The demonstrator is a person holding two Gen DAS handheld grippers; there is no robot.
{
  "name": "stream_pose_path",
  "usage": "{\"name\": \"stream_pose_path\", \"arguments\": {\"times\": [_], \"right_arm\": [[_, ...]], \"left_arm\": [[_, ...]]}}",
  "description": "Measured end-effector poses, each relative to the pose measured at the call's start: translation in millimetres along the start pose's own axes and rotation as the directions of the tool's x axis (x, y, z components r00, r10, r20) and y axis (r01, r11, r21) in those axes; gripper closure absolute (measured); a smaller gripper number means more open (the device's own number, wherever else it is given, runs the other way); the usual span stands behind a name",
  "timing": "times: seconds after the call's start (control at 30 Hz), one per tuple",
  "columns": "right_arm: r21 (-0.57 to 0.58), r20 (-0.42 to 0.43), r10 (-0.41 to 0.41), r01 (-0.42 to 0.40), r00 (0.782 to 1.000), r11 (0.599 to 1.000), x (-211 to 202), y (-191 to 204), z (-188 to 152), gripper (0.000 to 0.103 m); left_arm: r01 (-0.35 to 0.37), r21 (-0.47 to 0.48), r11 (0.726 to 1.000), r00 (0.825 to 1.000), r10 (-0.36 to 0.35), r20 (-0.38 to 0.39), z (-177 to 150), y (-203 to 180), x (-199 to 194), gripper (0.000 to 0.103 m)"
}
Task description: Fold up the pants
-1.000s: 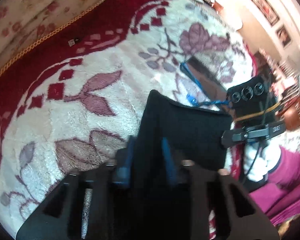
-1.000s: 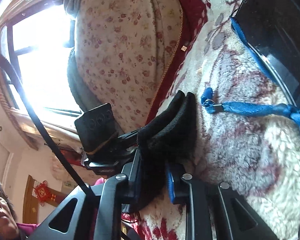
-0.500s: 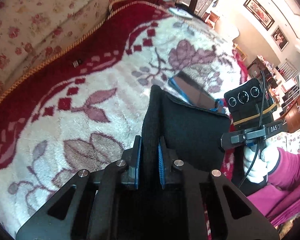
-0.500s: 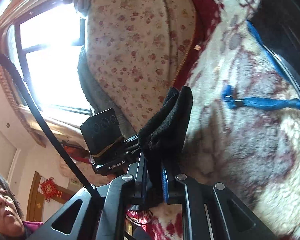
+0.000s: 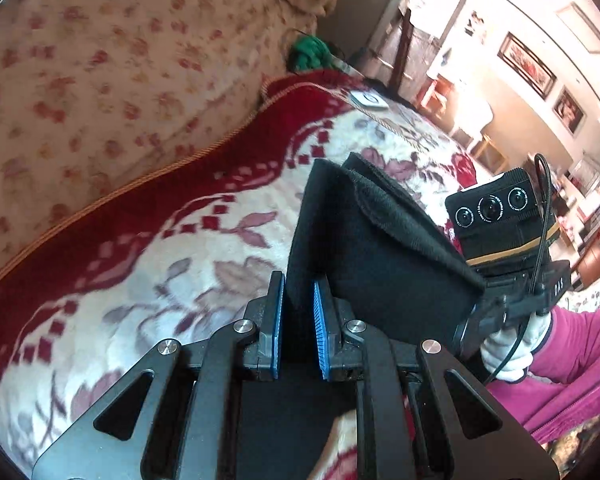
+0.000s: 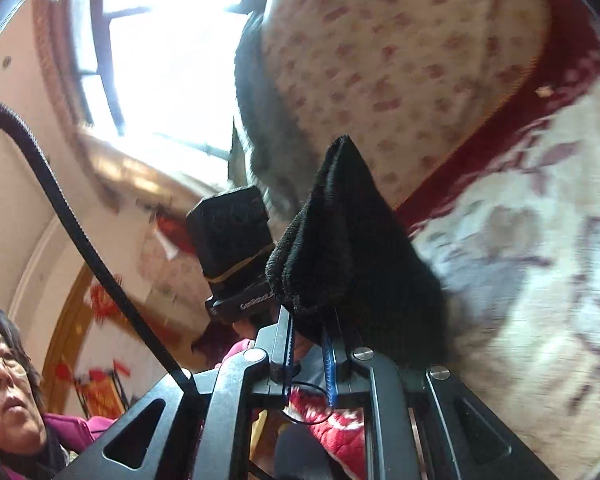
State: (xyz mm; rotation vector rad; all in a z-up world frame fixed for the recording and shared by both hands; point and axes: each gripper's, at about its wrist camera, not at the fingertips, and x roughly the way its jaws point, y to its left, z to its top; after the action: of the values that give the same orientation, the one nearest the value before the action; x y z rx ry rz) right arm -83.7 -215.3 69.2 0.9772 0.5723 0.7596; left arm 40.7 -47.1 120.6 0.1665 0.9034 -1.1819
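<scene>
Left hand-held gripper (image 5: 298, 320): blue pads clamped on an edge of the black pants (image 5: 364, 248), lower centre of the left wrist view. The pants are folded into a thick panel, lifted off the blanket (image 5: 140, 280) and stretched toward the right of the frame.

Right hand-held gripper (image 6: 308, 356): also clenched on the pants (image 6: 352, 248), lower centre of its own view, with cloth bunched between the pads and rising to a peak mid-frame.

Left view only: the right hand-held gripper (image 5: 512, 280) seen from outside at right centre, camera block on top, held by a white-gloved hand (image 5: 508, 352) with a magenta sleeve; a green bundle (image 5: 310, 54) at top centre; framed pictures on the wall at upper right.

Right view only: the left hand-held gripper's camera block (image 6: 232, 232) at centre left; a bright window (image 6: 168, 40) at upper left; the person's face (image 6: 4, 384) at lower left; a black cable (image 6: 80, 240) running down the left side.

Both views: the floral cushion (image 5: 120, 60) and the red-and-cream blanket. The right view is motion-blurred, so pattern detail is soft.
</scene>
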Motion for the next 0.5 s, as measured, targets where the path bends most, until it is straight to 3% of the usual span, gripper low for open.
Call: {"name": "stream_pose_path", "arguments": {"times": [0.17, 0.3, 0.5], "right_arm": [[-0.038, -0.153, 0.004, -0.010, 0.988, 0.999, 66, 12, -12, 0.091], [-0.017, -0.268, -0.001, -0.003, 0.964, 1.000, 120, -4, -29, 0.091], [-0.028, -0.451, -0.103, 0.101, 0.887, 0.994, 191, -40, -61, 0.091]], "left_arm": [[-0.056, -0.111, 0.992, 0.997, 0.061, 0.040, -43, 27, -38, 0.090], [-0.132, -0.254, 0.958, 0.989, 0.144, 0.031, -86, 59, -54, 0.090], [-0.225, -0.433, 0.873, 0.965, 0.260, 0.024, -150, 90, -83, 0.090]]}}
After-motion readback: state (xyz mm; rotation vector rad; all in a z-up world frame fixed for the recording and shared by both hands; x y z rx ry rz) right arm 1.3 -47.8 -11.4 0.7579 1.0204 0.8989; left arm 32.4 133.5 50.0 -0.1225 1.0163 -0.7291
